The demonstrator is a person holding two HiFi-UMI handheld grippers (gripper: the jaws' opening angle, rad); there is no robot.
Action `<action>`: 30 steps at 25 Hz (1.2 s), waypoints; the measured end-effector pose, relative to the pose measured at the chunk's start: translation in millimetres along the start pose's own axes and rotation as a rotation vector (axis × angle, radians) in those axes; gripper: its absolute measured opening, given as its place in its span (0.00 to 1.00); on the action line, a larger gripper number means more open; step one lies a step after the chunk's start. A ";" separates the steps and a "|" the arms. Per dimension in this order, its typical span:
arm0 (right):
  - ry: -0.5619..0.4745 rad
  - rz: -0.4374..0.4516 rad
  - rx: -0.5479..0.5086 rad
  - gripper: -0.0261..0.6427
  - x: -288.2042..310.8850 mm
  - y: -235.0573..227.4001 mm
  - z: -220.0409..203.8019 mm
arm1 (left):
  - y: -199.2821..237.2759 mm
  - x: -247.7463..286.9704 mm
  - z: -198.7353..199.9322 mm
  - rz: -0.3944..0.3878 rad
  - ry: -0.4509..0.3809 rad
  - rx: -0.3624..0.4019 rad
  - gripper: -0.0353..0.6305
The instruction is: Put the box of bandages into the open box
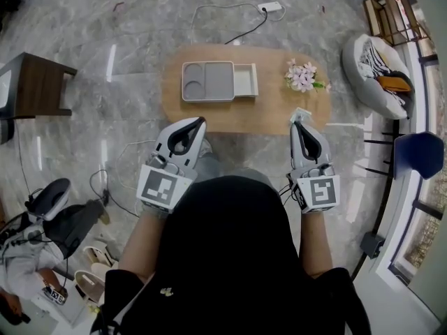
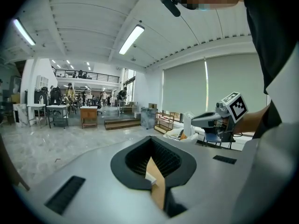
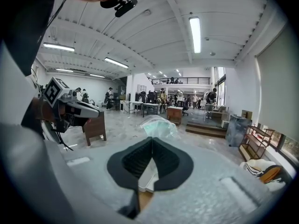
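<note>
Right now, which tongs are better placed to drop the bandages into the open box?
Right. The right tongs pinch the pale bandage packet at their tip, above the table's near edge. The left tongs are shut on nothing.

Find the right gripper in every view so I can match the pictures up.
Head view: the right gripper is right of centre, its tips at the near edge of the wooden table.
Left gripper view: it is at the right, mid-height, pointing left.
Right gripper view: its own shut jaws fill the lower centre.
Shared landmark: the white cushioned seat.
</note>
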State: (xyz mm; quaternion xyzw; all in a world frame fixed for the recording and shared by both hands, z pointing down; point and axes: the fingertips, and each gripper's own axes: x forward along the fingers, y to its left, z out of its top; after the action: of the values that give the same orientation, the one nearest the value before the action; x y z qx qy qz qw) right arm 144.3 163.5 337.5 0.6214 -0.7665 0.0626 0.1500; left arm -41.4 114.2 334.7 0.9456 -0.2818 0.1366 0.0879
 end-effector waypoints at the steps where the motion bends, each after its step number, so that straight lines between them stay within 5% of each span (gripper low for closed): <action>1: 0.001 -0.005 -0.002 0.04 7.4 4.5 2.1 | 8.6 -1.7 -0.7 -0.010 -0.001 0.005 0.07; 11: 0.026 -0.028 -0.020 0.04 64.4 39.4 18.6 | 78.3 -13.8 -11.0 -0.040 0.009 -0.052 0.07; 30: 0.102 0.055 -0.022 0.04 129.2 9.7 4.2 | 105.3 30.7 -5.7 -0.017 0.028 -0.070 0.07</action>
State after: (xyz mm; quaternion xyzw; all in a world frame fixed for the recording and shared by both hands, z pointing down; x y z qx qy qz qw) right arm 110.6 43.8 374.1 0.5944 -0.7752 0.0901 0.1938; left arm -76.5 13.0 358.9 0.9423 -0.2771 0.1392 0.1258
